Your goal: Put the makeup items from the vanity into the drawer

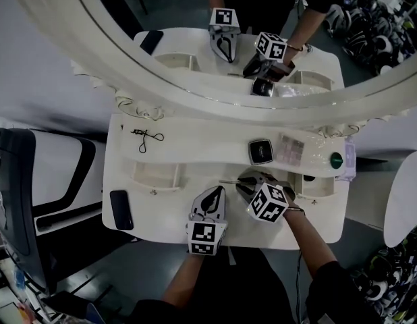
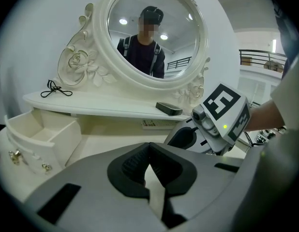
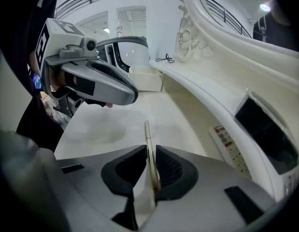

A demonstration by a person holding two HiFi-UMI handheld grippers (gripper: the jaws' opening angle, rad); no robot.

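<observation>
Jaws of the right gripper [image 3: 150, 154] are clamped on a slim gold makeup stick [image 3: 146, 132] pointing out over the white desk [image 3: 101, 129], while those of the left gripper [image 2: 149, 154] are pressed together, empty, near the open drawer [image 2: 40, 134].

Thin gold stick [image 3: 147, 132] in right tool [image 3: 150, 150]

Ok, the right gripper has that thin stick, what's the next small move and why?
Probably swing the thin stick left over the open drawer, then release: the right gripper is shut on it, and that drawer already stands pulled out.
</observation>
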